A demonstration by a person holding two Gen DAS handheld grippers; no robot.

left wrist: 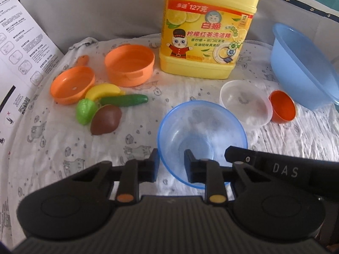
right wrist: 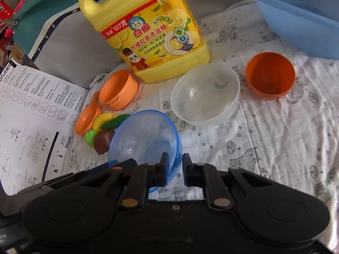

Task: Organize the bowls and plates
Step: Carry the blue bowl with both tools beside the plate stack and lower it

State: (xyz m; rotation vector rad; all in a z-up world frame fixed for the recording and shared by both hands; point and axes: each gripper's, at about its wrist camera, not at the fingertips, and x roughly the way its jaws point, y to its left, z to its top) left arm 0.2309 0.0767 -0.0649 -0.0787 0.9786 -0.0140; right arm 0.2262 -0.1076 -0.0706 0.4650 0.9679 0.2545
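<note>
A translucent blue bowl sits on the patterned cloth just ahead of both grippers. My left gripper is shut on its near left rim, one finger outside the wall and one inside. My right gripper is shut on the blue bowl at its near right rim, and the bowl looks tilted in that view. A clear bowl stands beyond it to the right. A small orange bowl touches the clear one. Farther right is a big blue basin.
A yellow detergent jug stands at the back centre. To the left lie an orange toy pot, an orange toy pan and several toy fruits and vegetables. A printed instruction sheet covers the far left.
</note>
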